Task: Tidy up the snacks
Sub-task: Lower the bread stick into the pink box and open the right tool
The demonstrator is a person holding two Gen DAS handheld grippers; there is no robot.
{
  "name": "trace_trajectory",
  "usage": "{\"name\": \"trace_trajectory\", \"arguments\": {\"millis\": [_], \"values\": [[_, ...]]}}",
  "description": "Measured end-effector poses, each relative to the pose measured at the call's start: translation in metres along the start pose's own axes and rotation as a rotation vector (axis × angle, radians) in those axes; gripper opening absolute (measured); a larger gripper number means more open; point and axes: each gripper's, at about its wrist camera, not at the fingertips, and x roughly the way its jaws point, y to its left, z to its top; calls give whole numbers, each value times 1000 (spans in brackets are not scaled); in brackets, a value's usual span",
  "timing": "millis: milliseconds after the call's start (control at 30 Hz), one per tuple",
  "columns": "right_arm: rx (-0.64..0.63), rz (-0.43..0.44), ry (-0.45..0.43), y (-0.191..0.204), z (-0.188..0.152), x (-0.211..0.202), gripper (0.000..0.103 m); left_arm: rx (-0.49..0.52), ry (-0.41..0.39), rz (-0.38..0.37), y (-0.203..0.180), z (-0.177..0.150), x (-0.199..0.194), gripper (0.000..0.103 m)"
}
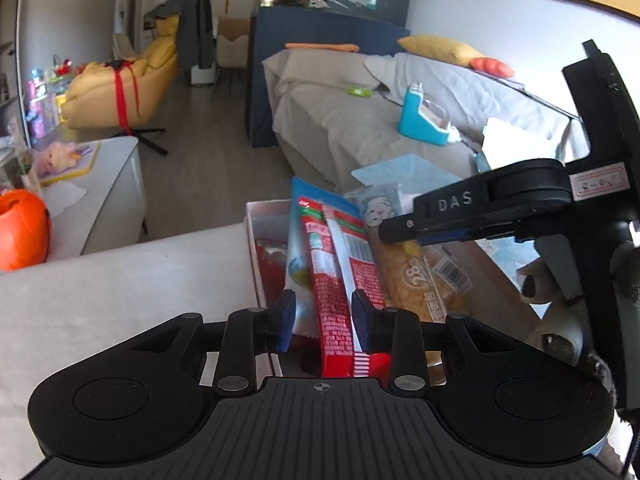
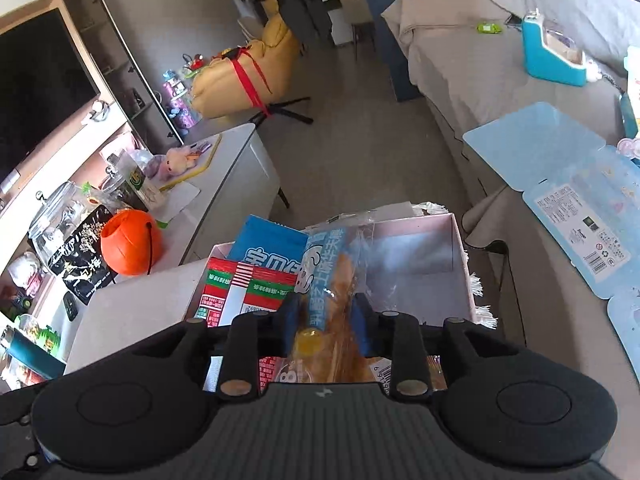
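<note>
— closest to us, the left claw sits with its blue pads on either side of the red snack packet, which stands on edge in the pale box on the table. we read the pads as pressing its sides, so clamped on it, though only lightly.

— and the right claw?

— its pads flank the clear-wrapped bread pack over the same box. we judge they are a little apart and not squeezing; the wrapper looks loose between them.

— so what worries us?

— the bread first. if that wrapper is slack film, it could slide out and land crooked on the red and green packet instead of in the bare right part of the box.

— and on the left?

— a light pinch near the bottom edge of a tall packet lets it pivot. it could tip against the blue packet beside it and topple the row.

— anything between the two claws?

— they work close together in one small box. in the left view the right one reaches across just above the packets, so we could knock them together or drag a neighbour out.
</note>
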Motion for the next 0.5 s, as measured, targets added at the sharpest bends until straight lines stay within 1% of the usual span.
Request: {"name": "trace_trajectory", "arguments": {"millis": [67, 133, 200, 233, 267, 333, 433, 500], "values": [[-30, -24, -8, 2, -4, -7, 28, 5, -10, -4, -3, -4, -5, 35], [-80, -64, -44, 8, -13, -24, 29, 14, -19, -12, -7, -8, -10, 35], [-124, -70, -75, 14, -22, -43, 32, 21, -25, -20, -11, -11, -17, 35], [-134, -68, -88, 16, -26, -51, 38, 24, -26, -21, -13, -12, -22, 35], [-138, -65, -102, 16, -32, -60, 48, 26, -27, -23, -15, -15, -26, 35], [-134, -52, -114, 16, -42, -75, 60, 28, -30, -24, -16, -24, -40, 35], [-122, -60, -105, 17, -68, -96, 64, 41, -35, -19, -16, -49, -67, 36], [-135, -68, -88, 19, -90, -106, 68, 46, -16, 3, -13, -74, -86, 36]]}}
